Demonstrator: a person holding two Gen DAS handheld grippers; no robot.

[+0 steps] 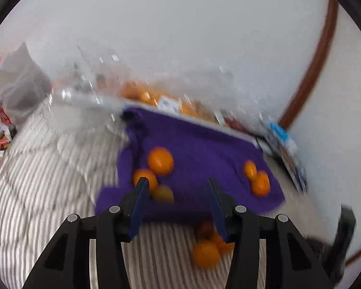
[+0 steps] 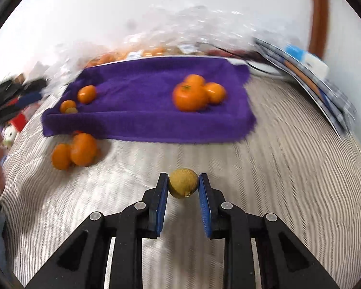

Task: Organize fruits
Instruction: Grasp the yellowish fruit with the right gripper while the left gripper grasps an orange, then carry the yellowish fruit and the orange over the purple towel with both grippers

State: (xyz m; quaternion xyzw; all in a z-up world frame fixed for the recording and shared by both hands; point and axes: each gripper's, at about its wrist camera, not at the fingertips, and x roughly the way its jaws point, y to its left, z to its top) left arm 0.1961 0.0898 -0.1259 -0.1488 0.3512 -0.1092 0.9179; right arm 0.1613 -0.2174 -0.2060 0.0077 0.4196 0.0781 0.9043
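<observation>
Right gripper (image 2: pixel 183 181) clenched on small green fruit (image 2: pixel 183 183); left gripper (image 1: pixel 177 184) released, empty. Carry fruit to purple towel (image 2: pixel 142 110), far-left group beside other green one; keep squeeze gentle.

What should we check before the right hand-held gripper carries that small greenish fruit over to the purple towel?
1. Grip: right hand-held gripper is shut on the greenish fruit, a pad on each side. ok.
2. Fruit clear of the striped bedding: cannot tell.
3. Landing spot: purple towel has bare cloth in its middle. ok.
4. Matching pile: a similar greenish fruit lies at the towel's left end beside small oranges. ok.
5. Left hand-held gripper: open, nothing between its pads. ok.
6. Strays: oranges lie off the towel on the bedding. not ok.
</observation>
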